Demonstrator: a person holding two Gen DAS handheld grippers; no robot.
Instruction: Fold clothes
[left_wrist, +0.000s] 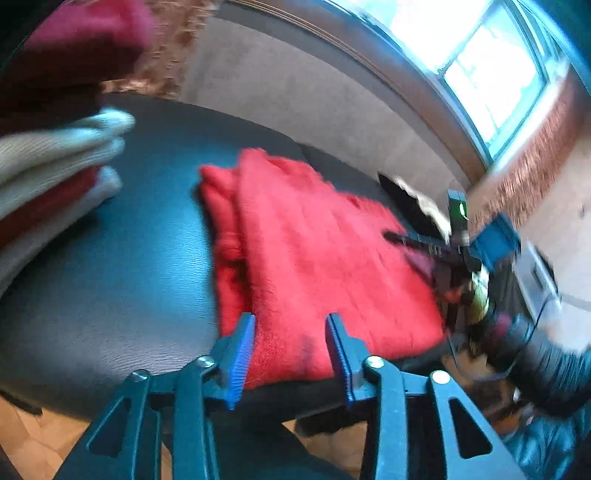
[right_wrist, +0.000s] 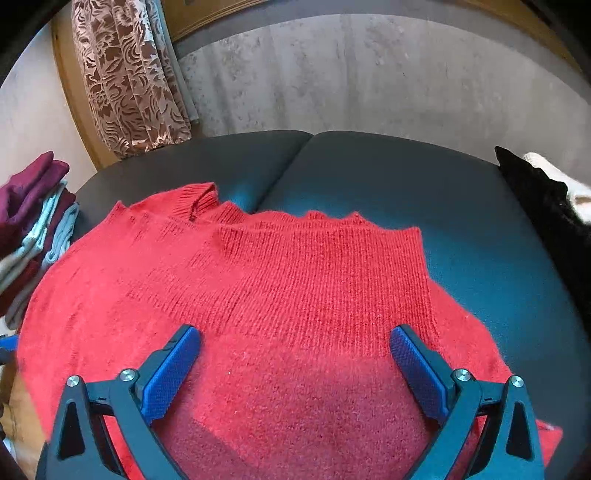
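Hovering: my left claw (left_wrist: 290, 334), jaws apart, empty, over red sweater (left_wrist: 314, 258)
Right claw (right_wrist: 295, 345): gaping wide above sweater
Bench (right_wrist: 480, 240): carrying folded stack (right_wrist: 33, 229)

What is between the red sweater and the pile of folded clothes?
Nothing: only bare dark table separates the red sweater from the folded pile, seen in the left wrist view.

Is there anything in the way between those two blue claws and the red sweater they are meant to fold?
Nothing visible. The red sweater lies on the dark cushion, directly under the open right gripper. The left gripper stands open over its near edge. The folded pile sits off to the side.
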